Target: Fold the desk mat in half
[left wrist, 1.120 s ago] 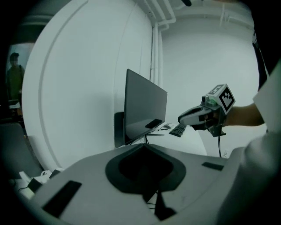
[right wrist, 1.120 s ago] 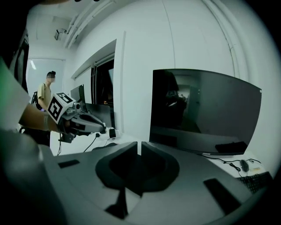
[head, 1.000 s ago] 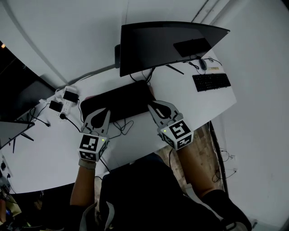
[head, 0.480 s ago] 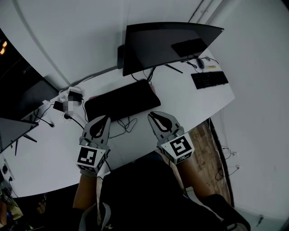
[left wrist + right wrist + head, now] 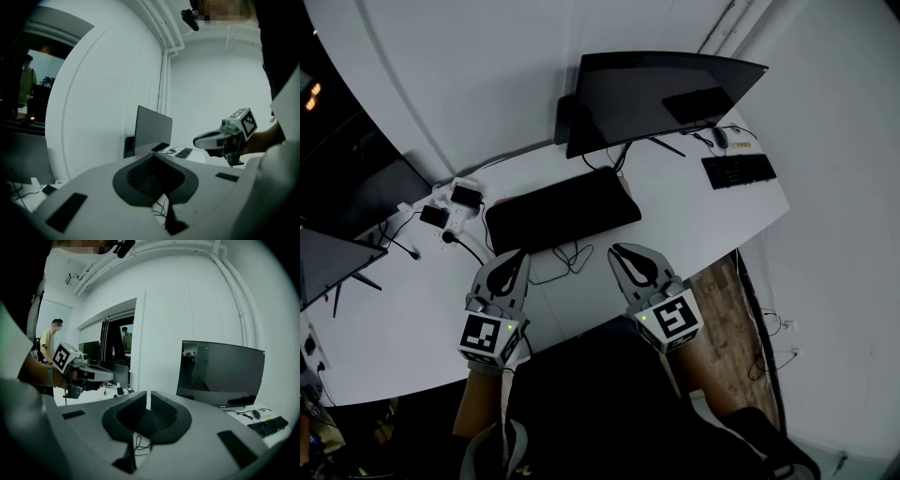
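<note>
The desk mat (image 5: 562,208) is a narrow black rectangle lying flat on the white desk (image 5: 675,220), in front of the monitor. Both grippers hang over the desk's near edge, short of the mat and apart from it. My left gripper (image 5: 512,256) is shut with nothing between its jaws, below the mat's left end. My right gripper (image 5: 624,251) is shut and empty too, below the mat's right end. The left gripper view shows its own closed tips (image 5: 153,157) and the right gripper (image 5: 220,138) beside it. In the right gripper view, the closed tips (image 5: 149,394) point toward the monitor.
A large dark monitor (image 5: 666,94) stands behind the mat. A keyboard (image 5: 739,171) and mouse (image 5: 722,138) lie at the far right. A power strip with plugs (image 5: 455,208) sits left of the mat, and a loose cable (image 5: 567,258) lies between the grippers. Another screen (image 5: 328,258) is at the left.
Both grippers have drawn back from the mat's near edge toward the person. They stay shut. The mat lies where it was.
</note>
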The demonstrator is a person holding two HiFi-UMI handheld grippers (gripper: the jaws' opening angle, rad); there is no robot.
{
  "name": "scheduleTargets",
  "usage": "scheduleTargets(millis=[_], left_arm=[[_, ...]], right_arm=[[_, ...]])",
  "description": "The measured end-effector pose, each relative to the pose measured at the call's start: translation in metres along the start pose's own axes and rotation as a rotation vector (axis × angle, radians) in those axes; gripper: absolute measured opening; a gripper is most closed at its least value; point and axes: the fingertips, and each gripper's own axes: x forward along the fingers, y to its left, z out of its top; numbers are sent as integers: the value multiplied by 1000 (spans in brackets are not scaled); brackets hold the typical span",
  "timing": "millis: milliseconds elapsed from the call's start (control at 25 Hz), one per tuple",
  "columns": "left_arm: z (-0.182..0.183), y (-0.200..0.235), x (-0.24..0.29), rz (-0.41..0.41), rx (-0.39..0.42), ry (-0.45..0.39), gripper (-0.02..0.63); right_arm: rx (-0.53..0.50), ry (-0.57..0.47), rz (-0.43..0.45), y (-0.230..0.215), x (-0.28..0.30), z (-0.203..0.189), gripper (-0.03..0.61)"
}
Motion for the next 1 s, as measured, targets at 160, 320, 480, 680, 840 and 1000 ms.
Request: scheduleTargets(millis=[160, 320, 480, 680, 840, 1000], left_arm=[[-6, 2, -6, 10, 13, -3, 8], [-14, 4, -11, 24, 22, 25, 8], [-17, 3, -14, 28, 15, 50, 8], [-17, 6, -18, 35, 19, 20, 8], [-15, 8, -20, 45, 17, 44, 8], [-13, 9, -24, 51, 36, 44, 8]], right_arm=[[-10, 3, 4, 9, 2, -1, 37], [-7, 3, 0, 12, 3, -3, 37], [-1, 3, -10, 13, 4, -3, 37], [0, 3, -13, 16, 5, -4, 37], [0, 2, -14, 18, 6, -5, 37], [5, 4, -15, 23, 6, -6, 37]])
